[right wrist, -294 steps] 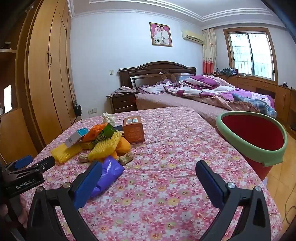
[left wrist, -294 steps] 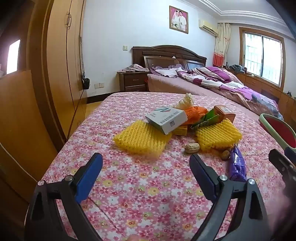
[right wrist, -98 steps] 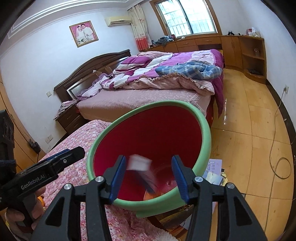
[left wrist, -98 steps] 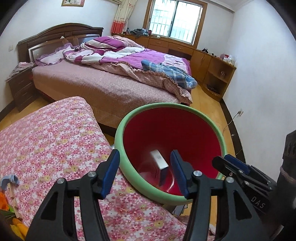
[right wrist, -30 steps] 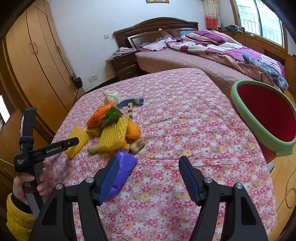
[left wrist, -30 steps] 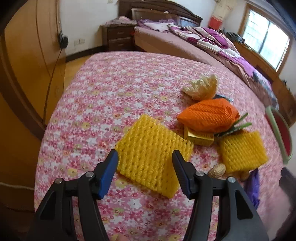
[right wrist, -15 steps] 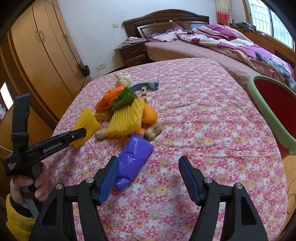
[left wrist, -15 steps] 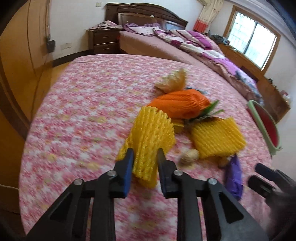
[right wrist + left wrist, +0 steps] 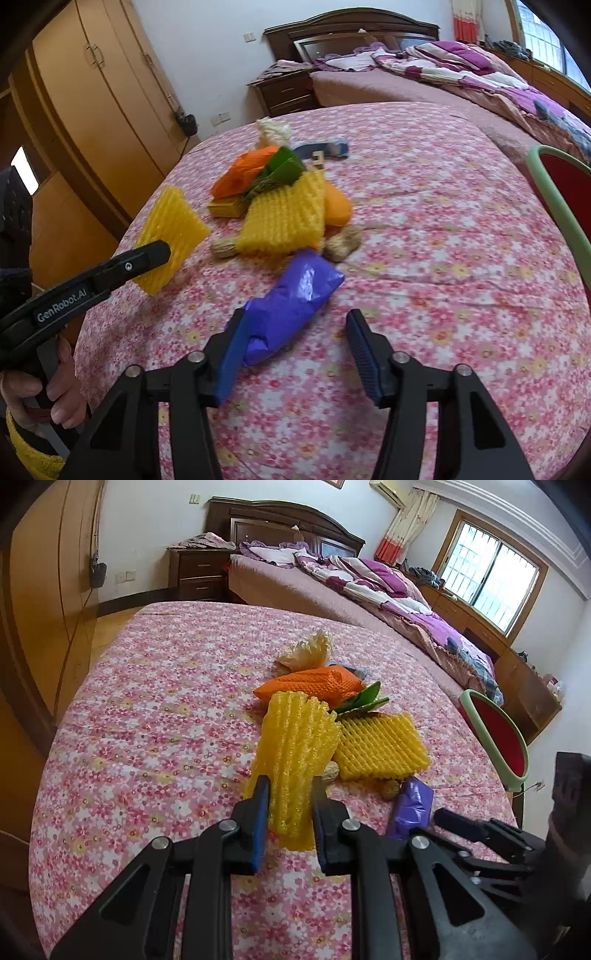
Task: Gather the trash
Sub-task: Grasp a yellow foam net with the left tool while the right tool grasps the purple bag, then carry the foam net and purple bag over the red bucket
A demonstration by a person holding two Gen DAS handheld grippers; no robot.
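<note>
My left gripper (image 9: 289, 794) is shut on a yellow foam net (image 9: 295, 746) and holds it lifted off the floral table; it also shows in the right wrist view (image 9: 170, 225). My right gripper (image 9: 295, 332) is open, its fingers either side of the near end of a purple wrapper (image 9: 291, 299), which lies on the cloth (image 9: 410, 805). A trash pile sits beyond: a second yellow foam net (image 9: 284, 218), an orange foam net (image 9: 314, 686), green packaging (image 9: 284, 168), peanuts (image 9: 341, 240) and a cream foam net (image 9: 306, 651).
A red bin with a green rim (image 9: 495, 734) stands off the table's right edge (image 9: 554, 206). Wardrobe doors (image 9: 92, 96) stand left. A bed (image 9: 351, 587) lies behind. A blue strip (image 9: 325, 147) and small yellow box (image 9: 225, 208) lie in the pile.
My left gripper has closed on the yellow foam net and lifted it off the cloth. My right gripper has moved in closer around the purple wrapper.
</note>
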